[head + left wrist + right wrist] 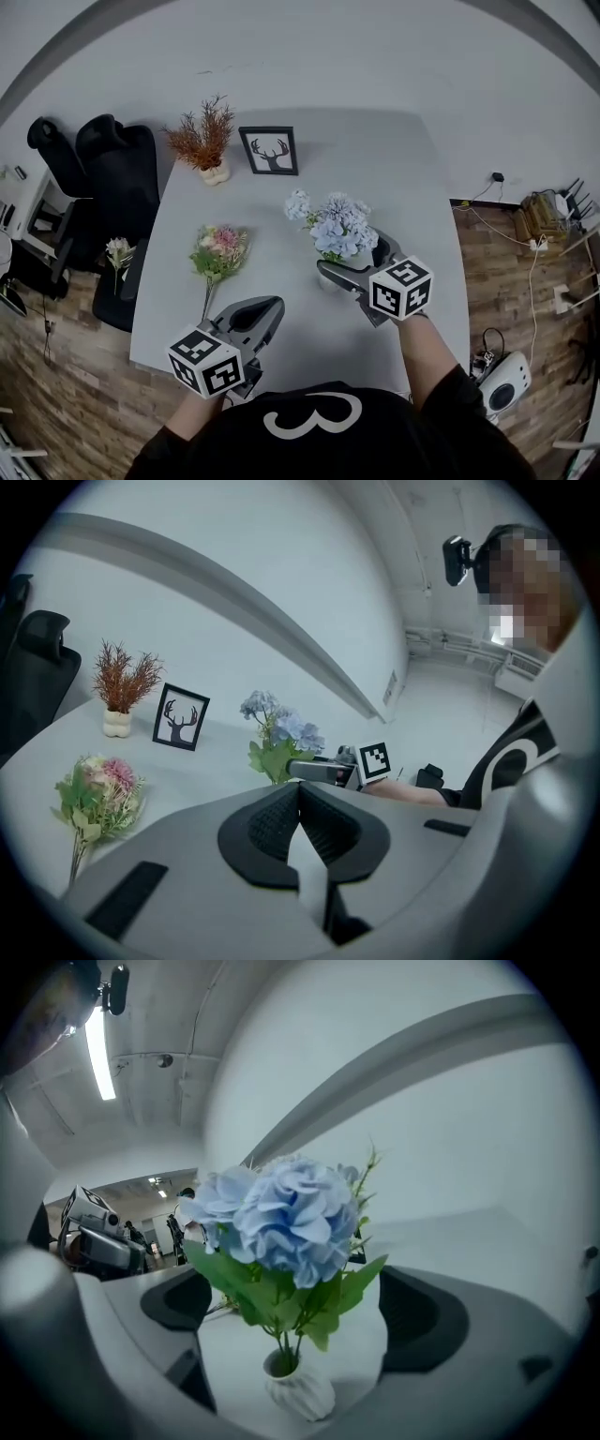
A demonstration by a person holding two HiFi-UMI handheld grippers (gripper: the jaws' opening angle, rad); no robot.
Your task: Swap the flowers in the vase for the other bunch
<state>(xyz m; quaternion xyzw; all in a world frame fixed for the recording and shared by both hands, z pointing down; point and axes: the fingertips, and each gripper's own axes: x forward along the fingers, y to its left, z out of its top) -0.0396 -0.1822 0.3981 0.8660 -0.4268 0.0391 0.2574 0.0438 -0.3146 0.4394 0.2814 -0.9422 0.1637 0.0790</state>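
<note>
A bunch of blue flowers stands upright in a small white ribbed vase on the grey table. My right gripper is open, one jaw on either side of the vase and stems. In the right gripper view the right gripper has its pads clear of the vase. A pink and green bunch lies flat on the table to the left, its stem toward me. My left gripper is shut and empty, just near of that stem. In the left gripper view, the pink bunch lies left of the left gripper.
A framed deer picture and a reddish dried plant in a small pot stand at the table's far edge. Black office chairs stand off the left side, with a small flower sprig beside them. Cables and devices lie on the floor at right.
</note>
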